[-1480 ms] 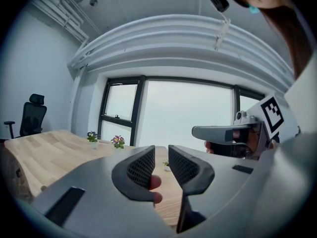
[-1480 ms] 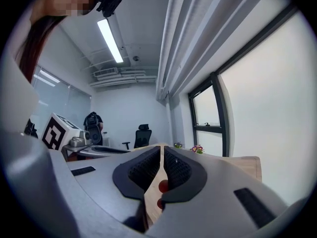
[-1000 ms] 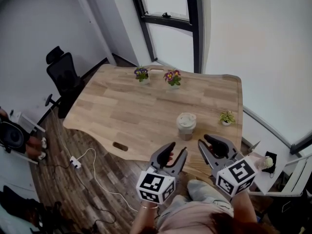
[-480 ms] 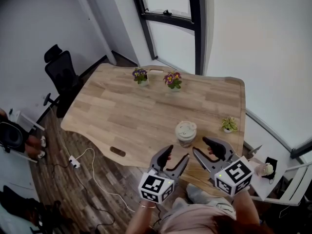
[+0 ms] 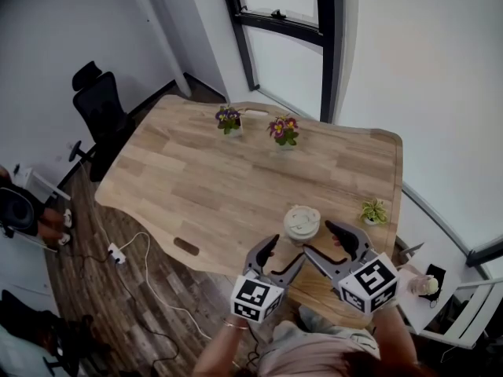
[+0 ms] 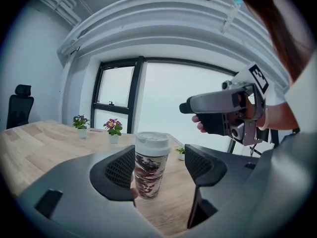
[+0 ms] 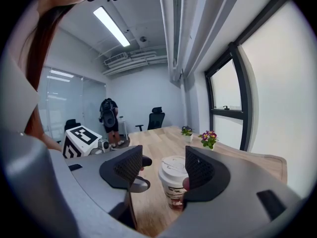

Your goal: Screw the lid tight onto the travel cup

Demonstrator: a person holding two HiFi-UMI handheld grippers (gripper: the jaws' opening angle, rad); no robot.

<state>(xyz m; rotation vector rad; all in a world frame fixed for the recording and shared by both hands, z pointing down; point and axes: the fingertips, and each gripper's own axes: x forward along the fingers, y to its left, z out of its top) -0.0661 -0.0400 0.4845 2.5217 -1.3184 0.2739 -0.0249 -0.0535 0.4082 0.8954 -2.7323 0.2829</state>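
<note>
1. On wooden table (image 5: 196, 171), near the edge closest to the person: travel cup (image 5: 302, 229) is standing upright w/ white lid (image 5: 302, 219) sitting on top; patterned wrap showing on its body.
2. Next out, left gripper (image 5: 284, 251) is hovering just short of the cup. Jaws are standing apart, having just been opening. In left gripper view the cup is showing in the gap, nearer the left jaw, pads not clamping it, so released.
3. The right gripper (image 5: 318, 239) is sitting just beside the cup's right side, jaws also spread, having just been opening. The cup is showing in the gap by the right jaw, nothing grasped.
4. Both tools are angling in toward the cup, close together.
5. Farther out: two flowering pot plants (image 5: 228, 119) (image 5: 283, 129) are sitting at the far edge by the window (image 5: 287, 22); small green plant (image 5: 372, 210) near the right edge.
6. Black office chair (image 5: 98, 108) is standing off the table's left corner.
</note>
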